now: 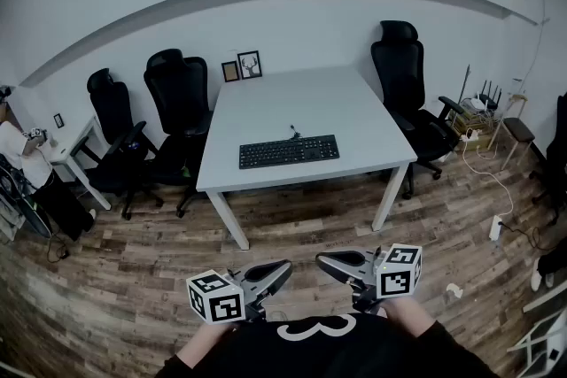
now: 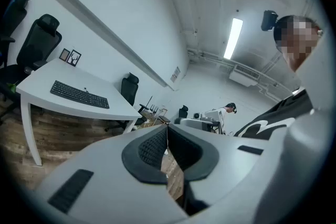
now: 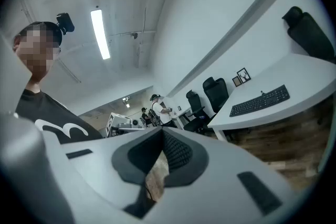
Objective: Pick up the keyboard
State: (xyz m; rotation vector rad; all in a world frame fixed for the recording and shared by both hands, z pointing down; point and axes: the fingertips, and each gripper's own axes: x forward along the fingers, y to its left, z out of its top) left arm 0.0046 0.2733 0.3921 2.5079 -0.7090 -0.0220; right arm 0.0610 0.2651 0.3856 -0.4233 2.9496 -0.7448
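While both tongs closed empty, keyboard [image 1: 289, 151] lies well ahead on table [image 1: 354, 115], long axis crosswise, neither left gripper [image 1: 282, 269] nor right gripper [image 1: 326, 262] nearer

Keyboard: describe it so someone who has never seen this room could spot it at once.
Find the white table in the middle of the room, between black office chairs. The keyboard lies near its front edge: long, flat and black, unlike the two picture frames standing at the far edge.
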